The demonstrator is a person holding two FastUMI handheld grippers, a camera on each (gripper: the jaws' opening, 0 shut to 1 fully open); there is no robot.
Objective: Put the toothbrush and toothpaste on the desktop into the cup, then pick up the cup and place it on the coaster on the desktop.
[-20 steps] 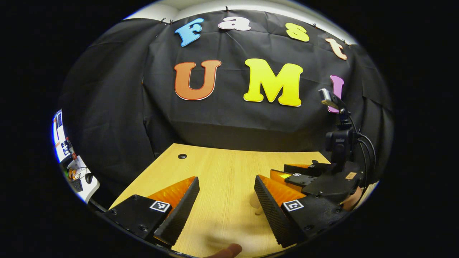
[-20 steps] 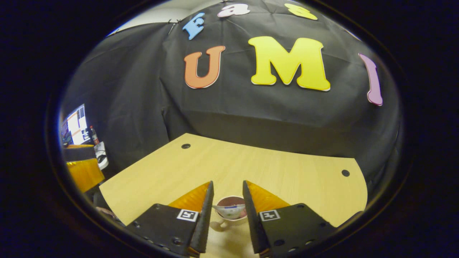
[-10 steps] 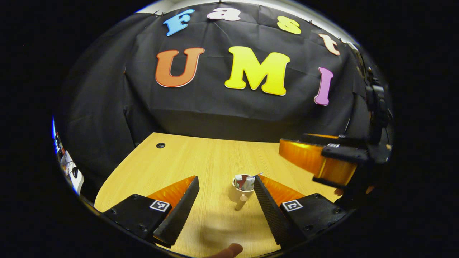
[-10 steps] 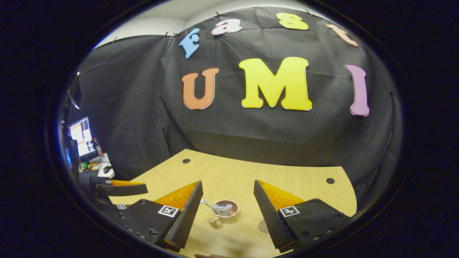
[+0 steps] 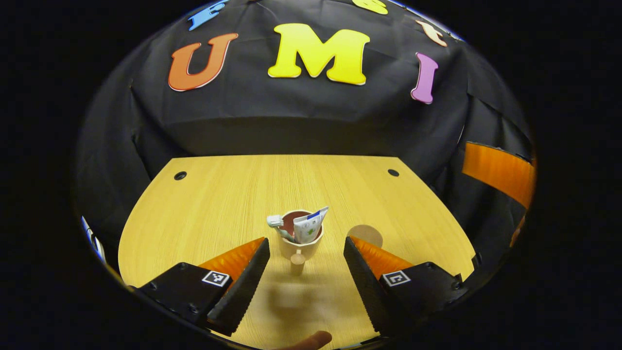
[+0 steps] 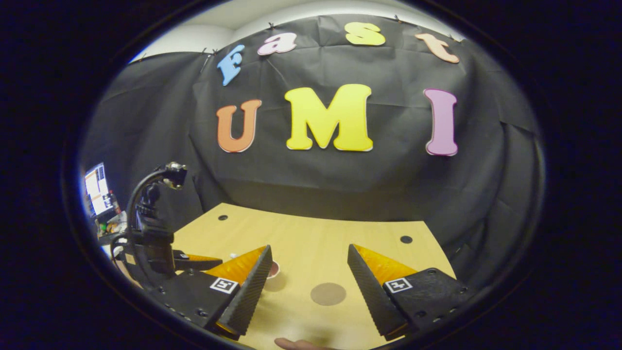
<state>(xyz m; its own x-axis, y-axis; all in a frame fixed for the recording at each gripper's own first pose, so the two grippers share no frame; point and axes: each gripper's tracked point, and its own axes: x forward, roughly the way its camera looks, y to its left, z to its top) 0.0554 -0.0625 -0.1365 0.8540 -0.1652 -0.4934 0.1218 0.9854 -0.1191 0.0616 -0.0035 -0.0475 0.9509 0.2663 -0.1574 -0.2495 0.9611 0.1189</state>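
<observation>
On the wooden worktop [image 5: 218, 204] the cup [image 5: 300, 241] stands upright with the toothbrush [image 5: 277, 224] and toothpaste [image 5: 309, 225] inside, its handle toward the camera. The round coaster [image 5: 365, 235] lies bare just beside it. The left gripper [image 5: 305, 272] hangs near the cup, fingers spread and holding nothing. The right gripper [image 6: 307, 282], fingers also spread and unloaded, hovers above the coaster. A monitor [image 6: 98, 188] glows past the cloth wall.
</observation>
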